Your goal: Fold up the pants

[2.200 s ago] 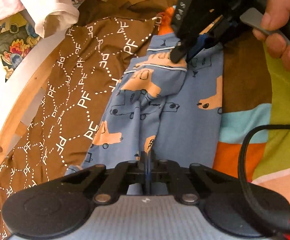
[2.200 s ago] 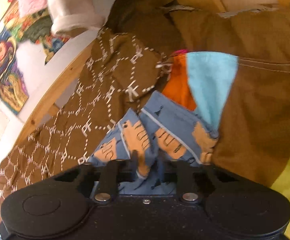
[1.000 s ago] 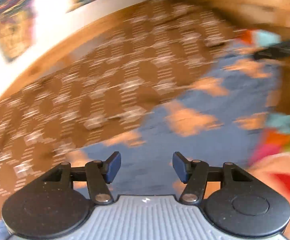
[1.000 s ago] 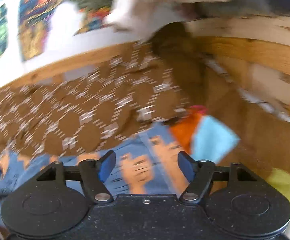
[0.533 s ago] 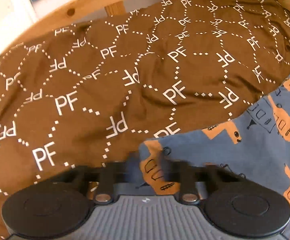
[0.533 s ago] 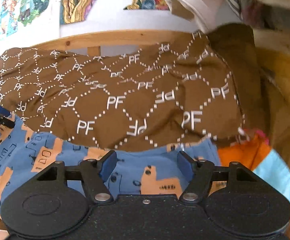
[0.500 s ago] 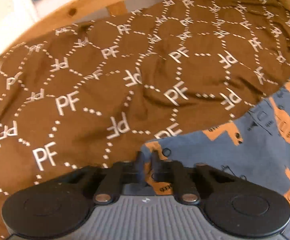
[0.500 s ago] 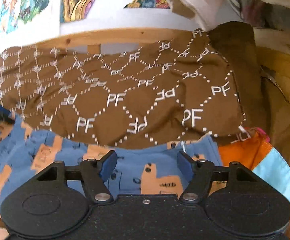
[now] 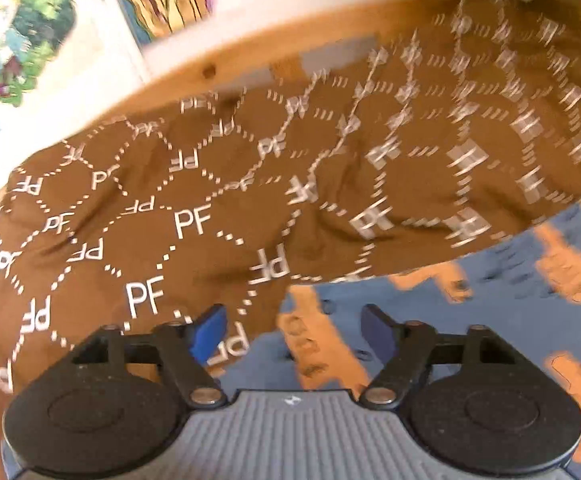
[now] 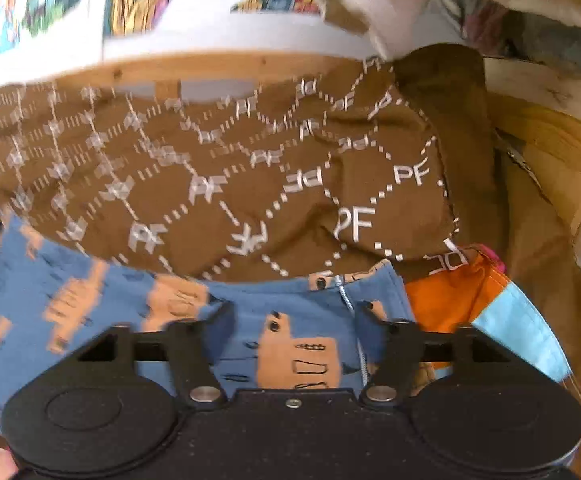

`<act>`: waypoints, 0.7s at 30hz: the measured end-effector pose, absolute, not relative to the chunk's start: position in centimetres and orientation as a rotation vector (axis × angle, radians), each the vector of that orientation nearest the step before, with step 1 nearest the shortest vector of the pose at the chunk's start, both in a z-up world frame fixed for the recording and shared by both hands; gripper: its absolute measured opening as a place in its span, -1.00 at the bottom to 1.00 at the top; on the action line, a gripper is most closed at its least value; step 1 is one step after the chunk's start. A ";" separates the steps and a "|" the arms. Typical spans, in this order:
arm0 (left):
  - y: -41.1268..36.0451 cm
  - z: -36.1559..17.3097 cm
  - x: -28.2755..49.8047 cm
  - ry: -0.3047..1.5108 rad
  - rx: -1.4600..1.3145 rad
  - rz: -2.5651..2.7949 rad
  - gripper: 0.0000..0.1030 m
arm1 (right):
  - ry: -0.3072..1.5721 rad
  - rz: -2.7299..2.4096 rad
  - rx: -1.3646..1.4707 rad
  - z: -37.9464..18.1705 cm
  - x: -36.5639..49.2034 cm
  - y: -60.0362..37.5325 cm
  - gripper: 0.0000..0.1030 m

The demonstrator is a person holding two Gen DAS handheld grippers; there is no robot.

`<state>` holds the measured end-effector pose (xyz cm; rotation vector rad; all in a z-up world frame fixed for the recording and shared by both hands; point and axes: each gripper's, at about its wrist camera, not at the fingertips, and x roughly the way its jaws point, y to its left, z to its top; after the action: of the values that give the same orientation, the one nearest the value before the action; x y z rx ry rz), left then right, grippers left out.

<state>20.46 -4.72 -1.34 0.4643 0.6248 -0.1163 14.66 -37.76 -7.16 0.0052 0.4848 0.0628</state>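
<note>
The blue pants (image 9: 490,320) with orange truck prints lie spread flat on the bed, along the edge of a brown patterned cover. Over one end of them, my left gripper (image 9: 292,328) hovers with its jaws opening; the blue pads (image 9: 210,326) touch no cloth. At the other end (image 10: 298,344), beside a thin white seam line, my right gripper (image 10: 296,332) stands low over the fabric. Its jaws are opening too, and the cloth lies under them, not pinched. The view is blurred on the right of the left wrist view and on the left of the right wrist view.
A brown cover (image 9: 210,208) printed with white "PF" hexagons lies behind the pants, against a wooden bed rail (image 10: 210,68). The white wall (image 9: 102,32) carries colourful pictures. A white cloth (image 10: 390,8) hangs at the upper right. An orange and light-blue patch (image 10: 470,300) lies right of the pants.
The left gripper, shut on the pants' corner half a second ago, has opened, let go and shifted sideways. The right gripper's jaws stand slightly wider. The bunched pants now lie spread out.
</note>
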 end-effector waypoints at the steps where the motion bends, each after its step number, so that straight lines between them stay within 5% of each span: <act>1: -5.0 -1.3 19.2 0.620 0.463 -0.138 0.55 | 0.487 0.078 0.023 -6.8 14.0 -37.7 0.55; 15: -7.0 -6.5 10.4 0.753 0.696 -0.253 0.60 | 0.791 0.095 -0.157 -7.8 12.1 -35.3 0.76; 19: -7.5 -4.6 10.8 0.754 0.740 -0.315 0.71 | 0.647 0.079 -0.073 -5.9 10.5 -36.7 0.78; 21: -8.8 -3.5 11.6 0.703 0.733 -0.361 0.78 | 0.510 0.026 0.004 -4.4 9.0 -37.9 0.98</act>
<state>11.59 -8.85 -3.49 0.7326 0.7033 -0.3607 9.03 -37.91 -4.41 0.0039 0.5102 0.0255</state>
